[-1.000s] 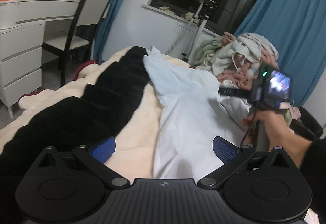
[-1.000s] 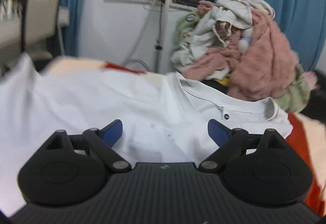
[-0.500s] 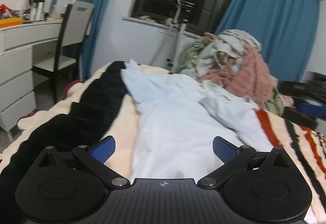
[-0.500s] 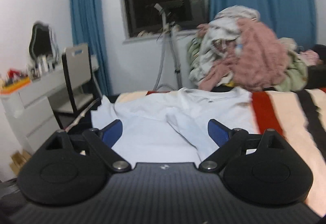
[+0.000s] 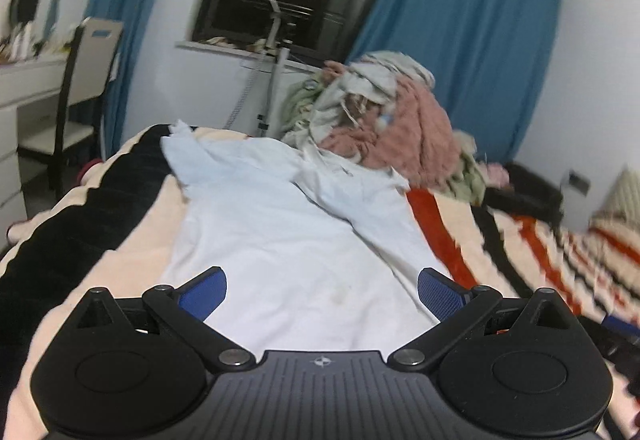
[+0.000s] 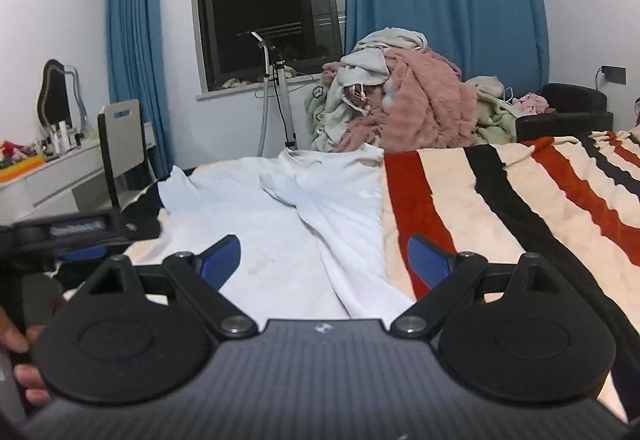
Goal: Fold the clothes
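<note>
A white T-shirt (image 5: 280, 240) lies spread on the striped bed blanket, collar at the far end, its right side folded in over the middle. It also shows in the right wrist view (image 6: 288, 224). My left gripper (image 5: 322, 292) is open and empty above the shirt's near hem. My right gripper (image 6: 324, 258) is open and empty over the shirt's near right edge. The left gripper's body (image 6: 60, 236) shows at the left of the right wrist view.
A pile of clothes (image 6: 400, 111) sits at the bed's far end, below a dark window and blue curtains. The striped blanket (image 6: 520, 207) stretches right. A chair (image 6: 120, 143) and a white dresser (image 6: 48, 175) stand left. A garment steamer pole (image 6: 280, 95) stands behind the bed.
My right gripper has pulled back from near the collar to the shirt's near end. The shirt's right side now lies folded over. My left gripper's view has swung right.
</note>
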A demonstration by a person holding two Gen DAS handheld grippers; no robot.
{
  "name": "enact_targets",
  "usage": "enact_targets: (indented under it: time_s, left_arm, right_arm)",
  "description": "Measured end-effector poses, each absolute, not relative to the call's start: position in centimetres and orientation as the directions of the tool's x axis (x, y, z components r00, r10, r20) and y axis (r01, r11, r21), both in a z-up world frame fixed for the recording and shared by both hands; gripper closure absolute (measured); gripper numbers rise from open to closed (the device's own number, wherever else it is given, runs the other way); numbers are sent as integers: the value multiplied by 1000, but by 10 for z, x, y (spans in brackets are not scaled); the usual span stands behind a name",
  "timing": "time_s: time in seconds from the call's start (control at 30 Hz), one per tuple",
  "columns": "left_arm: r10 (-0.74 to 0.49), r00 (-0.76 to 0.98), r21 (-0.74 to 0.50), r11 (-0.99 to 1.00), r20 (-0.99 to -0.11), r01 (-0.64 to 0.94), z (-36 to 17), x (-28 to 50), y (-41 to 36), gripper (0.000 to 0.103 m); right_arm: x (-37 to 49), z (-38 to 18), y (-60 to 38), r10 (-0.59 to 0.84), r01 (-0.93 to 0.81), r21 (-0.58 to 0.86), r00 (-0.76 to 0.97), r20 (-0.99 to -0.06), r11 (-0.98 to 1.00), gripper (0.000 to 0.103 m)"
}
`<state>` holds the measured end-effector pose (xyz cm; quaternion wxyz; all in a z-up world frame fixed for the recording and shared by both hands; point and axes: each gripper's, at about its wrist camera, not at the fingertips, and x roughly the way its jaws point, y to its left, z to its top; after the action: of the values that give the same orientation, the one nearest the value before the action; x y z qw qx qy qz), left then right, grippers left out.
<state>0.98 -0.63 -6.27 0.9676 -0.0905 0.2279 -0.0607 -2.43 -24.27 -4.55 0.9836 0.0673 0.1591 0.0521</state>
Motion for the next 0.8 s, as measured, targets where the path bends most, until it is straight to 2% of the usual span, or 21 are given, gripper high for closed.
enact_targets:
  time_s: [0.07, 0.2, 0.37, 0.47, 0.53, 0.67, 0.8]
  left_arm:
    - [-162, 879, -178, 980, -448, 90, -69, 12, -17, 1]
    - [-169, 845, -151, 983, -508, 106, -85, 19, -35, 8]
    - [-241, 779, -148, 971, -579, 189, -102, 22, -69, 16]
    - [-274, 760, -100, 958, -589, 269, -106, 24, -107, 22]
    - [-338, 726, -125, 935, -599, 332, -108, 22, -133, 25]
    - [-461, 643, -183, 873, -612, 452, -112, 18, -187, 38]
    - [-576, 551, -215, 784, -604, 583, -131, 11, -242, 39]
  right_arm:
    - [-28, -43, -247, 131, -86, 163, 947, -294, 983, 11]
    - [-34, -29, -271, 110, -62, 201, 966, -235, 978, 11]
    - [-44, -9, -336, -5, 51, 291, 987, -158, 955, 11]
    - [-46, -15, -369, -107, 161, 330, 979, -174, 930, 11]
    - [-47, -20, -387, -146, 208, 368, 971, -188, 906, 11]
    - [-46, -34, -408, -167, 244, 472, 966, -199, 847, 11]
    - [-47, -46, -420, -201, 278, 542, 959, -199, 793, 11]
